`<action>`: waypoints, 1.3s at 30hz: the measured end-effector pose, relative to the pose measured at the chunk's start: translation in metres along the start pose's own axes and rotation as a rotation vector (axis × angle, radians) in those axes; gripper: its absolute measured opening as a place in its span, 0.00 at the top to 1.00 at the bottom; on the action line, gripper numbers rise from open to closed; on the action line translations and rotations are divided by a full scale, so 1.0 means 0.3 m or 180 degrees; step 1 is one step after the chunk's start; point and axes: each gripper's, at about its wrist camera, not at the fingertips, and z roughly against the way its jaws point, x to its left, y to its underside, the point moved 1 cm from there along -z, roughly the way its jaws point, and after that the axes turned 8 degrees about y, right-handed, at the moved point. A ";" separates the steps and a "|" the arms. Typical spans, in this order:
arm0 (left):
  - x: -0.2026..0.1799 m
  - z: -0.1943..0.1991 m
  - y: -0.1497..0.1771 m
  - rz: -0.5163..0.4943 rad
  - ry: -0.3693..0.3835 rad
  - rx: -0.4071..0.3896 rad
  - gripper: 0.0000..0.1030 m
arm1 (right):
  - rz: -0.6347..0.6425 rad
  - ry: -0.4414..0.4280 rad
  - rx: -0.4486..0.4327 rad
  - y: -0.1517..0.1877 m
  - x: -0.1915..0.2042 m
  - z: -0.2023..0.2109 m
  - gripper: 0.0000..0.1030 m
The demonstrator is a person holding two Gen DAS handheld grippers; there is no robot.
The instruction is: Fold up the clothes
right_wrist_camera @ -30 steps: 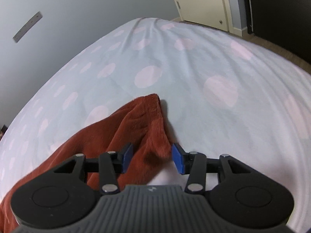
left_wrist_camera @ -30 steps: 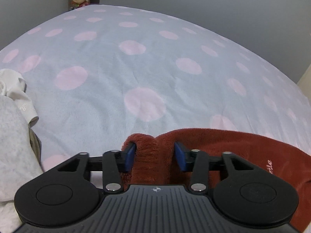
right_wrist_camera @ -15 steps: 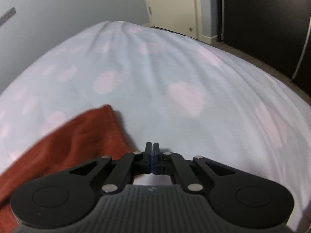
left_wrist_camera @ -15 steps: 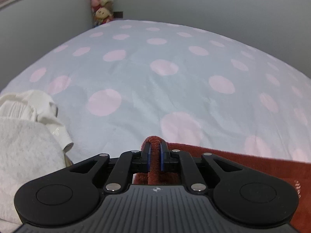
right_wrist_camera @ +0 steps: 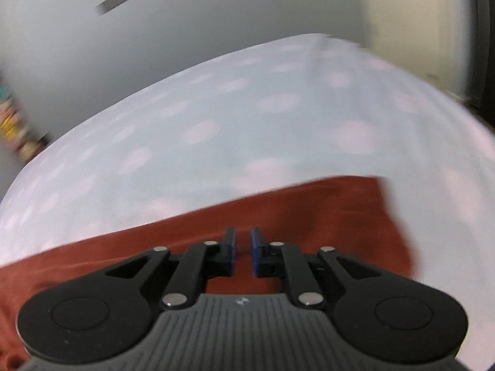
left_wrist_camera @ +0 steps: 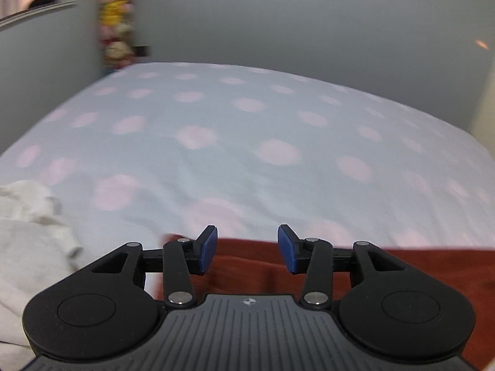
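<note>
Item 1. Rust-red fleecy garment point(right_wrist_camera: 309, 216): lies flat on the bed, spread across the near edge of both views, its far hem straight and one corner showing at the right of the right wrist view. In the left wrist view the same cloth point(left_wrist_camera: 247, 266) lies beneath the fingers. Judged to be laid out so that a fold can be made; how many folds it already carries cannot be told.

Item 2. Left claw point(left_wrist_camera: 247, 249): blue pads wide apart, nothing between them, poised over the garment's far hem near its left end. Likely placed there for a fresh hold on that edge.

Item 3. Right claw point(right_wrist_camera: 243, 252): pads drawn close with a narrow gap between. Red cloth shows through the gap, but whether any is pinched cannot be told; the view is blurred.

Item 4. Pale blue bed cover with pink polka dots point(left_wrist_camera: 247, 142): carries everything; open cover lies beyond the hem.

Item 5. Heap of white and light grey clothes point(left_wrist_camera: 31, 232): at the left, just beside the red garment, judged to be waiting its turn.

Item 6. Column of plush toys point(left_wrist_camera: 117, 24): against the far wall, blurred.
</note>
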 end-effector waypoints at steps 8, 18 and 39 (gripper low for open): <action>-0.115 -0.036 0.082 -0.0127 0.0355 0.0190 0.60 | 0.0789 -0.0261 0.0437 0.039 0.409 -0.200 0.86; -0.056 0.051 0.194 -0.0055 0.0340 0.0293 0.60 | 0.0742 0.0108 0.0461 0.001 0.515 -0.431 0.96; -0.125 0.101 0.230 -0.0111 0.0656 0.0369 0.60 | 0.1439 -0.0295 0.0744 0.139 0.875 -0.374 0.66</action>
